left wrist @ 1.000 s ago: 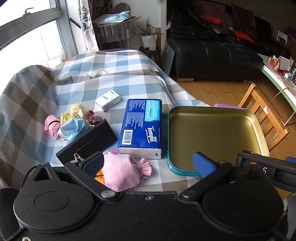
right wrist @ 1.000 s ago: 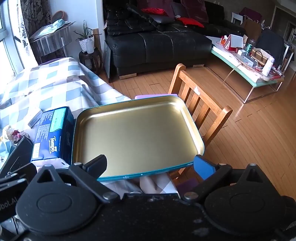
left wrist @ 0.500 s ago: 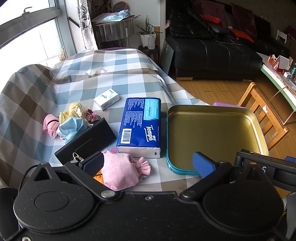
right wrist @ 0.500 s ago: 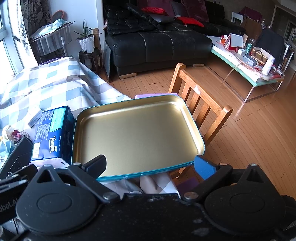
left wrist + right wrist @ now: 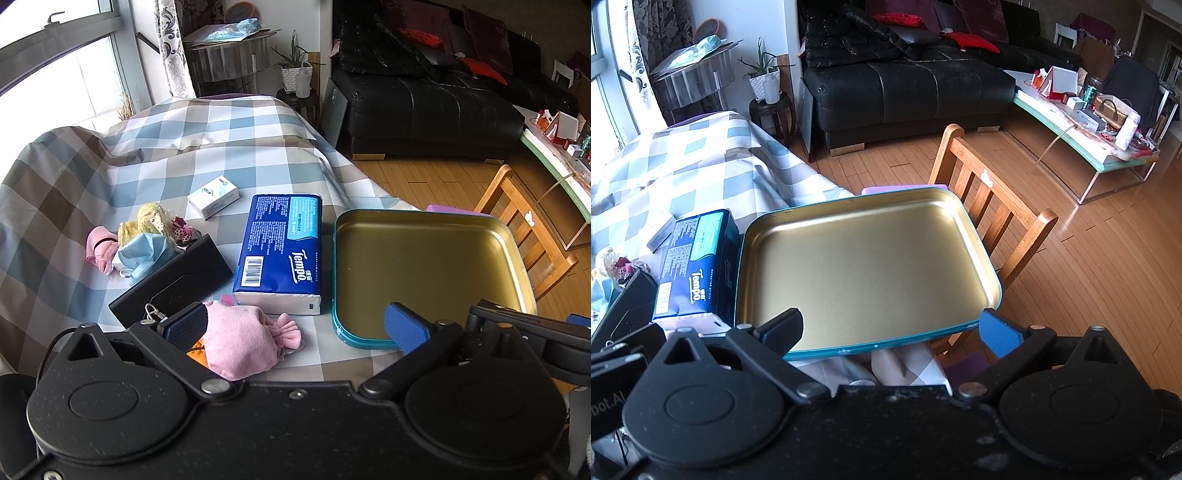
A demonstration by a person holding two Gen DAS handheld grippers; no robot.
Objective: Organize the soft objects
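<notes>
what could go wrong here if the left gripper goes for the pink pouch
The pink pouch lies beside the left finger, not centred between the open fingers, so closing may only nudge it. The tray overhangs the table edge beside the chair; a bump could tip it off.

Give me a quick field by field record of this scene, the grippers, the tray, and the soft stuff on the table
left gripper: open, pink pouch beside its left finger
right gripper: open, holding nothing
tray: gold inside, teal rim, nothing in it
tissue pack: blue, flat, left of tray
soft pile: far left, behind black case
surface: checked tablecloth
</notes>
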